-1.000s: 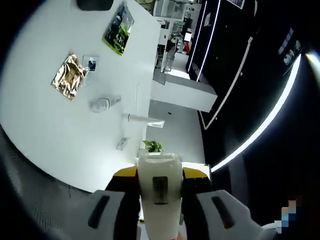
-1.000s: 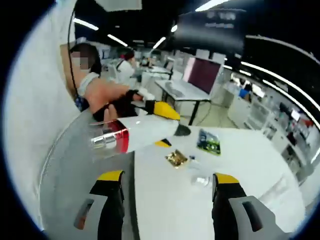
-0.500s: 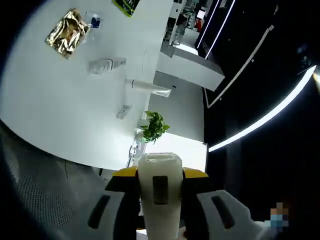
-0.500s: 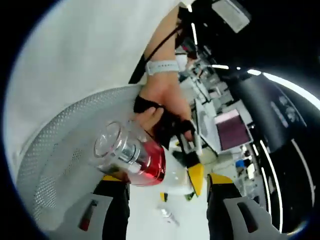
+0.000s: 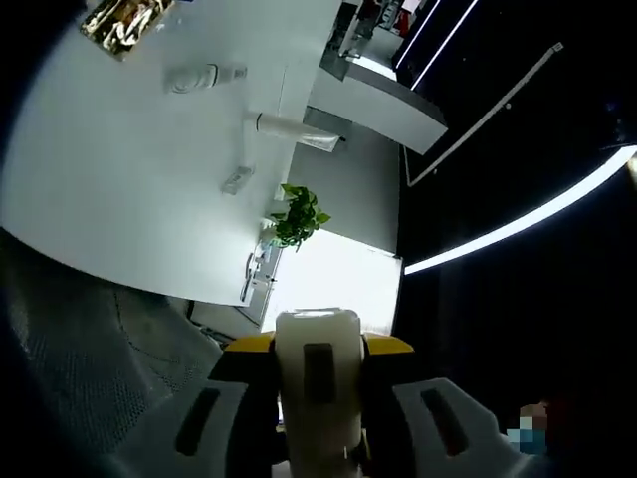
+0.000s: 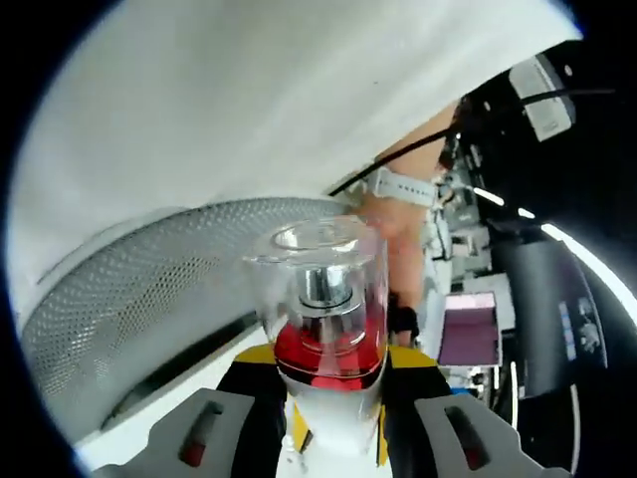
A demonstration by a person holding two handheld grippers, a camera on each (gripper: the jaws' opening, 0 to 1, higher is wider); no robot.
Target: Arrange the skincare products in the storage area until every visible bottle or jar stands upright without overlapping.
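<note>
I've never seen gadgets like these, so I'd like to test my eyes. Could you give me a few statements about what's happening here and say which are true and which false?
1. The left gripper holds a white bottle. True.
2. The bottle's clear cap sits over a red band, seen in the right gripper view. True.
3. A gold packet lies on the floor. False: it lies on the white table.
4. A green plant shows past the table's edge. True.
5. The tube on the table stands upright. False: it lies on its side.
6. The right gripper is wide open with nothing between its jaws. False: the bottle is between them.
</note>
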